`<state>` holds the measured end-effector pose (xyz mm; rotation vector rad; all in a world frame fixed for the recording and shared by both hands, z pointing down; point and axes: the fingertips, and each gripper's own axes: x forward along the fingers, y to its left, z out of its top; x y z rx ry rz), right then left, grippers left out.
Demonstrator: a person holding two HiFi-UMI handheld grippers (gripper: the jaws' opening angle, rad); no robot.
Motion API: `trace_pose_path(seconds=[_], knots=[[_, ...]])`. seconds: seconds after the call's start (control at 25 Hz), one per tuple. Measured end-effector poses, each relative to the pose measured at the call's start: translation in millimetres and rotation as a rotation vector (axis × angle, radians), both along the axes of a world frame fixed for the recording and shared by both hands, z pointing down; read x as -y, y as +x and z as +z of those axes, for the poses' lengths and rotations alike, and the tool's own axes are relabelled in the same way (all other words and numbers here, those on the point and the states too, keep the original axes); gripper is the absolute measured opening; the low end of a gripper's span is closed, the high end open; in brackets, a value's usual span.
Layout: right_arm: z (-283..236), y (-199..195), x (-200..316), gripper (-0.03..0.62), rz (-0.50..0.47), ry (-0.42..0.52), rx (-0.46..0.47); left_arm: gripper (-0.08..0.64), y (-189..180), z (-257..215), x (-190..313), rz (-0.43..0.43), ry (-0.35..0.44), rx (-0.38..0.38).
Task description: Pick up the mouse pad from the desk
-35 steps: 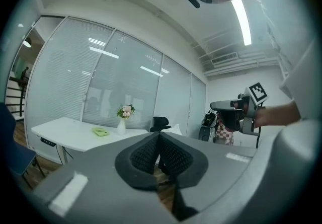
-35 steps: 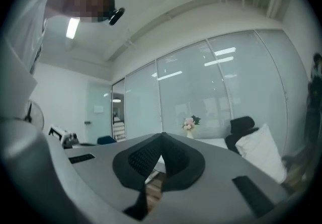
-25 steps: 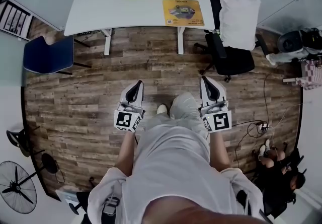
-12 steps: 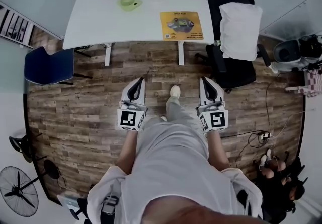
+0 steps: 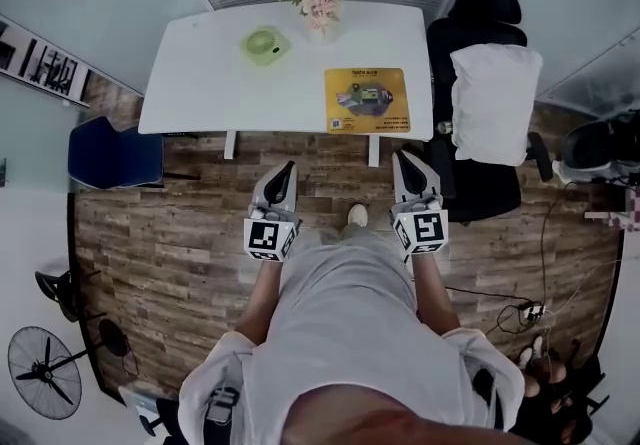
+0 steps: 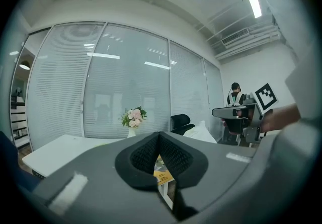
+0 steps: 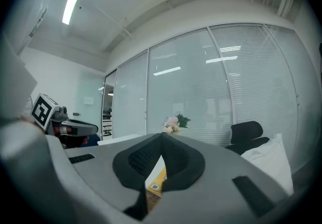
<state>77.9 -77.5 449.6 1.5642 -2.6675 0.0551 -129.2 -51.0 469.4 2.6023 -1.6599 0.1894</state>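
Note:
The yellow mouse pad (image 5: pixel 367 100) lies flat on the white desk (image 5: pixel 210 83), near its front right corner. A slice of the mouse pad (image 6: pixel 162 175) shows past the left jaws, and the mouse pad (image 7: pixel 157 179) likewise past the right ones. My left gripper (image 5: pixel 287 168) hovers over the wood floor just short of the desk's front edge, shut and empty. My right gripper (image 5: pixel 401 156) is level with it, right below the pad's end of the desk, also shut with nothing held.
A green dish (image 5: pixel 265 44) and a vase of pink flowers (image 5: pixel 321 0) stand on the desk. A black office chair with a white pillow (image 5: pixel 494 101) is at the desk's right, a blue chair (image 5: pixel 112 157) at its left. A fan (image 5: pixel 42 384) and cables (image 5: pixel 525 311) sit on the floor.
The person has walked toward the desk; both grippers moved forward with them and now sit close to its front edge. The jaws stayed shut.

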Motion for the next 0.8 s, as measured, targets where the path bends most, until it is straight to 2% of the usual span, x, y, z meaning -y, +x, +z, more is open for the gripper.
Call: trace_pose_path(seconds=[0.24, 0.48, 0.8], knots=[[6.5, 12.8, 59.0, -0.002, -0.017, -0.026, 0.011, -0.015, 14.2, 1.6, 52.9, -0.035, -0.015, 0.004], [13.5, 28.4, 101.2, -0.002, 0.021, -0.039, 0.021, -0.015, 23.1, 8.2, 102.3, -0.046, -0.019, -0.001], [47.4, 37.9, 157.7, -0.002, 0.089, -0.11, -0.017, -0.014, 25.9, 44.6, 174.9, -0.032, -0.089, 0.013]])
